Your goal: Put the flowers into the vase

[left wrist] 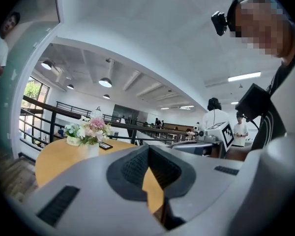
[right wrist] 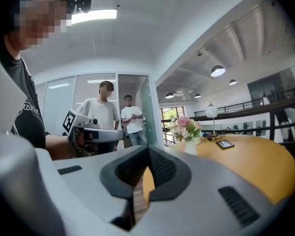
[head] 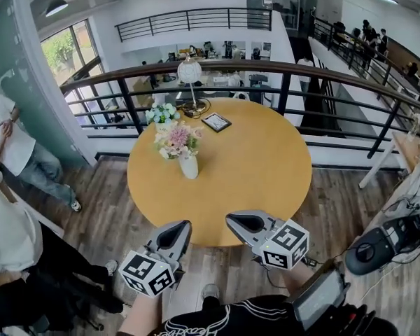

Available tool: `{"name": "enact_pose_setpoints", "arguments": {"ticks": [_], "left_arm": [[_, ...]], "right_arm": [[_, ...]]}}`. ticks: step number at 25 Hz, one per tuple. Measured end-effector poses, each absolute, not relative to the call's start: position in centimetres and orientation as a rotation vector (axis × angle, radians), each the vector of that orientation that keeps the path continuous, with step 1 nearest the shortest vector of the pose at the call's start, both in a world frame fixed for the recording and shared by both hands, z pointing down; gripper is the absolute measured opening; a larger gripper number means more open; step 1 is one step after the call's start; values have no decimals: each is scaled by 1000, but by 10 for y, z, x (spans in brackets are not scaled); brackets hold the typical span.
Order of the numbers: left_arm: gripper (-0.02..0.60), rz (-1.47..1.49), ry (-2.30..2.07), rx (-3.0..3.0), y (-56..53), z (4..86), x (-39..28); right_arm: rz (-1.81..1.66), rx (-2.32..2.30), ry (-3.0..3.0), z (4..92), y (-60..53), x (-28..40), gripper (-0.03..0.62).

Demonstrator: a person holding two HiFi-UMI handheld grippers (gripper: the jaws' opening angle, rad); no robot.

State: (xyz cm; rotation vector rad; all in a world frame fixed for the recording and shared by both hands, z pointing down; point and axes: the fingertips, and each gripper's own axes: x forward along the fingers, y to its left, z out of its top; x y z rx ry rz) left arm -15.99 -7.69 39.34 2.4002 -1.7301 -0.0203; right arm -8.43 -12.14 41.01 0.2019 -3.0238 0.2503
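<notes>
A white vase holding pink and white flowers stands on the left part of a round wooden table. Both grippers hover off the table's near edge, well short of the vase. My left gripper is shut, with nothing between its jaws. My right gripper is also shut and empty. In the left gripper view the bouquet shows far off to the left beyond the closed tips. The right gripper view has the vase ahead to the right of its closed tips.
Behind the vase stand a small pot of white flowers, a table lamp and a dark framed picture. A curved railing runs behind the table. People stand at the left. Gear and cables lie on the floor at right.
</notes>
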Motion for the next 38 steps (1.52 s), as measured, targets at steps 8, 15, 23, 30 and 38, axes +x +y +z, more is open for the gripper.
{"name": "enact_pose_setpoints", "arguments": {"ticks": [8,15,23,30,38], "left_arm": [[6,34,-1769,2378,-47,401,-117],[6,45,-1773,2398,-35,398,-100],[6,47,-1762,2423,-32,394,-94],[6,47,-1750,2423,-26,395,-90],[6,39,-1747,2426,-25,395,-86]], "right_arm": [[290,194,-3016,418,-95,-45,8],[235,166,-3041,409,-80,-34,8],[247,180,-3038,409,-74,-29,8],[246,175,-3035,409,-65,-30,8],[234,173,-3029,409,-63,-27,8]]}}
